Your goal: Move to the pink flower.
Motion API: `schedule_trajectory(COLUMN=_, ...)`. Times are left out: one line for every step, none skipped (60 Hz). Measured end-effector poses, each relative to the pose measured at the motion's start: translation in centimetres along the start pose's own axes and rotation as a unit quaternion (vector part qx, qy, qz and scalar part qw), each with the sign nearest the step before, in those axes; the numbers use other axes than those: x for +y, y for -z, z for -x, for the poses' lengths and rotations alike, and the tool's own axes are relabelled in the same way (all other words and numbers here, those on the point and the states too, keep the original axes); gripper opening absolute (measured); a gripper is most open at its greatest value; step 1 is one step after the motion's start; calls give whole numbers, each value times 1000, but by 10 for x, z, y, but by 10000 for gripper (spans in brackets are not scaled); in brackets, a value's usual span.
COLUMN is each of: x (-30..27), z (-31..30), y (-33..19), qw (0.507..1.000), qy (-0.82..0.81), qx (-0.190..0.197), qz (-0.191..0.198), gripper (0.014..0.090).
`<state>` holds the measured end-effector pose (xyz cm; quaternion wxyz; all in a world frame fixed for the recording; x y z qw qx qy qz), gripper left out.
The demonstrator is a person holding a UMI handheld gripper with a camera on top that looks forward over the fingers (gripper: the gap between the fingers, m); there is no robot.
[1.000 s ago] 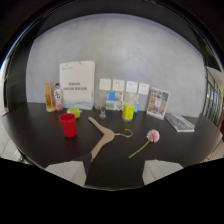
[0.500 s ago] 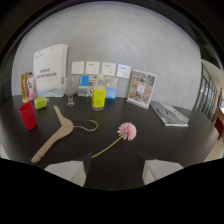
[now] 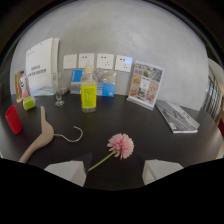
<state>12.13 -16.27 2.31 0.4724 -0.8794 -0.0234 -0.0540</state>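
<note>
My claw (image 3: 113, 172) is spread wide, its two pale fingers (image 3: 67, 171) apart and holding nothing. The pink flower (image 3: 121, 145) lies on the dark table (image 3: 145, 130) just ahead of them, its bloom sitting slightly beyond the gap and its green stem trailing back toward my left finger, so the stem's end reaches between the fingers. To the left of the flower rests a wooden hanger (image 3: 42, 136) with its metal hook curling toward the flower. Farther left stands a red cup (image 3: 13, 119). Beyond the flower, a bottle with a yellow label (image 3: 88, 92) stands upright, with a small glass (image 3: 60, 95) beside it. A framed leaflet (image 3: 145, 85) leans by the wall, and a booklet (image 3: 176, 116) lies flat to the right.
</note>
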Motion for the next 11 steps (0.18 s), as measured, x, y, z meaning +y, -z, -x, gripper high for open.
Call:
schedule_trajectory(x=0, z=0, y=0, qw=1000, qy=0, qx=0, qz=0, gripper=853)
schedule_trajectory(x=0, z=-1, y=-1, qw=1000, qy=0, qx=0, qz=0, gripper=851)
schedule_trajectory(x=0, z=-1, y=-1, qw=1000, qy=0, qx=0, qz=1, gripper=851)
schedule_trajectory(x=0, z=-1, y=-2, qw=1000, qy=-1, qx=0, qz=0, gripper=847)
schedule_trajectory(x=-1, z=-1, y=-3, qw=1000, qy=-1, qx=1, qz=0, gripper=847)
schedule_trajectory(x=-1, z=-1, y=-3, qw=1000, qy=-1, qx=1, qz=0, gripper=851)
schedule_trajectory(x=-2, z=-2, y=-3, qw=1000, qy=-1, qx=1, qz=0, gripper=854)
schedule_trajectory(x=-2, z=-2, y=-4, qw=1000, qy=0, qx=2, qz=0, gripper=857)
schedule_trajectory(x=-2, z=-2, y=-4, qw=1000, qy=0, qx=2, qz=0, gripper=855)
schedule_trajectory(x=-2, z=-2, y=-4, qw=1000, qy=0, qx=3, qz=0, gripper=856)
schedule_trajectory(x=-2, z=-2, y=-4, qw=1000, qy=0, qx=3, qz=0, gripper=852)
